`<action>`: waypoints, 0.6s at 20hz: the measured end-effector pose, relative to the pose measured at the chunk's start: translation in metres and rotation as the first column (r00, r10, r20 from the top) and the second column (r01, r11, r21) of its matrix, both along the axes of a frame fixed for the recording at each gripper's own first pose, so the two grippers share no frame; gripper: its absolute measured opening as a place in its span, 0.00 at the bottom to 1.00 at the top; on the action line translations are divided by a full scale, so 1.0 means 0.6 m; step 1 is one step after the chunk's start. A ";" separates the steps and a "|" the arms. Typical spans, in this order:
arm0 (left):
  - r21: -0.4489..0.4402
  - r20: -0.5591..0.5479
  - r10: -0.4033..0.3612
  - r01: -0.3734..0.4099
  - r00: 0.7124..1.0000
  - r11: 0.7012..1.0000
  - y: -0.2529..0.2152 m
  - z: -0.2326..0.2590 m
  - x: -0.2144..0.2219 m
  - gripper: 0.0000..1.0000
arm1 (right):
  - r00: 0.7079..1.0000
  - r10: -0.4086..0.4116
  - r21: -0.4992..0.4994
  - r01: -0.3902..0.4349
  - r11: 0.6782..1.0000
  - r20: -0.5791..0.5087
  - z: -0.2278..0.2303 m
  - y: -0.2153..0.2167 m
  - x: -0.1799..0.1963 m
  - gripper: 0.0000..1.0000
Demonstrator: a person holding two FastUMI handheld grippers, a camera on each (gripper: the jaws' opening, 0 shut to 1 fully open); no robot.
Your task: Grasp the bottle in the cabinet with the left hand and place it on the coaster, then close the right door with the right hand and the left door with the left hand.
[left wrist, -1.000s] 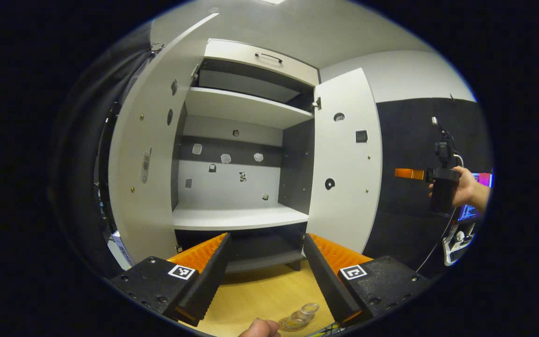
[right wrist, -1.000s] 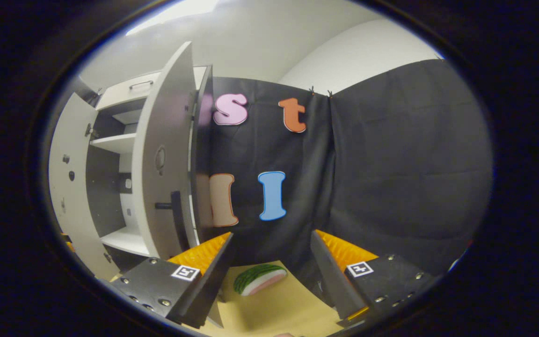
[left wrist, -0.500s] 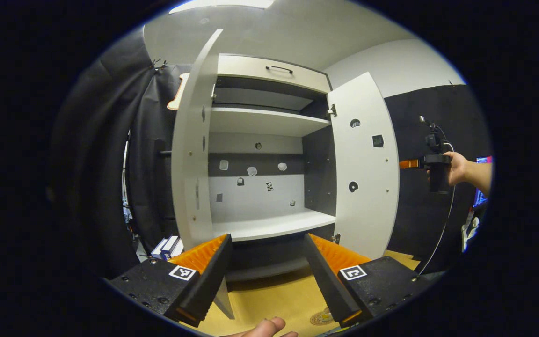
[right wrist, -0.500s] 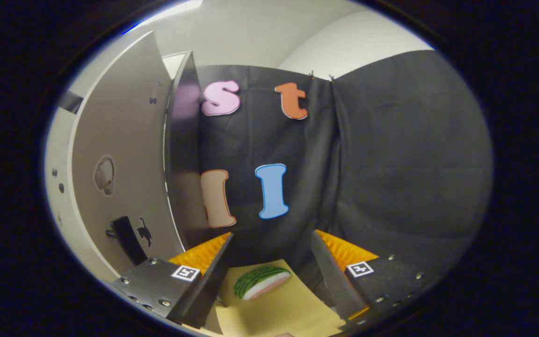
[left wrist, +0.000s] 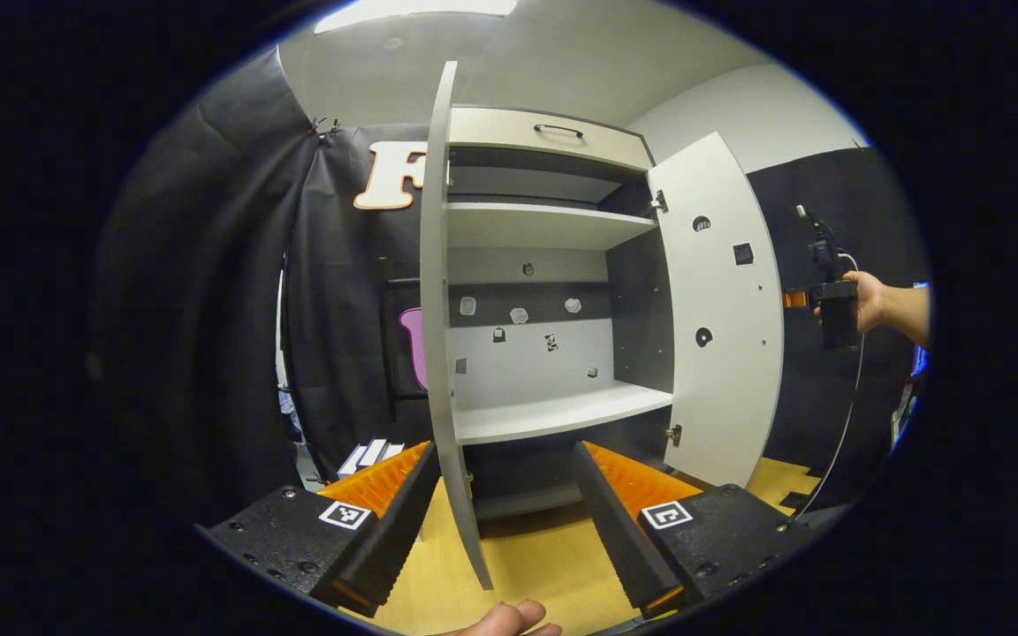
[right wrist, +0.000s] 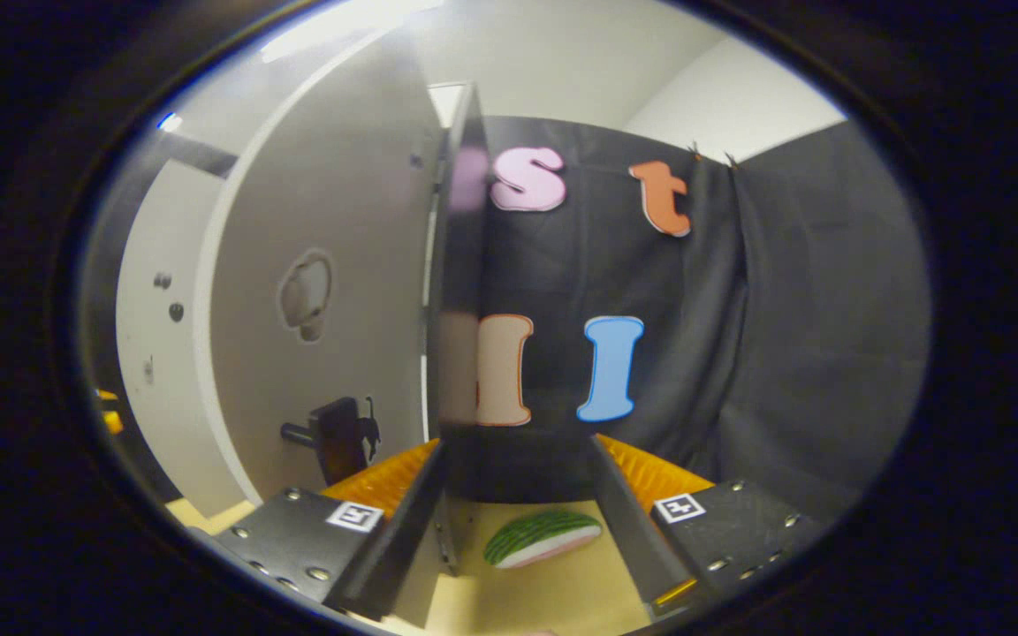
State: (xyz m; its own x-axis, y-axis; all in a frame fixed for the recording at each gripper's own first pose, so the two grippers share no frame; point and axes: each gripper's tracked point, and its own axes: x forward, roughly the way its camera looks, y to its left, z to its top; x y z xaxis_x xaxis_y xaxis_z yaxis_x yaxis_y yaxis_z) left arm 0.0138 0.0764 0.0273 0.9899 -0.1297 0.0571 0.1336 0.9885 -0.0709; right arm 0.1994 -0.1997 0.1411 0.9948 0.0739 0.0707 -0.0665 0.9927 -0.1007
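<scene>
The left gripper (left wrist: 502,521) has its fingers apart around the edge-on left door (left wrist: 440,291), apparently placed to swing it shut. No bottle stands on the cabinet shelf (left wrist: 553,413). The right gripper (right wrist: 520,521), fingers apart and empty, sits beside the right door (right wrist: 332,274).

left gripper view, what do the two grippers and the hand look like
The left gripper has ribbed jaws on black, screw-studded blocks, each with a square black-and-white marker tag. The right gripper is built alike; farther off in the left gripper view it has a dark boxy body, a small mount on top and a thin cable. The hand on it shows no sleeve.
</scene>
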 end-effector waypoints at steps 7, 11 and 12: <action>-0.022 -0.047 0.001 -0.002 0.999 1.000 -0.016 -0.015 -0.004 0.95 | 0.997 0.079 0.049 -0.078 0.996 -0.017 -0.013 0.069 -0.004 0.89; -0.028 -0.044 -0.017 0.016 0.999 0.999 -0.040 0.001 0.007 0.96 | 0.997 0.080 0.099 -0.079 0.992 -0.007 -0.020 0.128 0.008 0.87; -0.030 -0.043 -0.019 0.017 0.999 0.999 -0.041 0.002 0.006 0.95 | 0.996 0.092 0.103 -0.090 0.991 -0.016 -0.022 0.146 0.009 0.89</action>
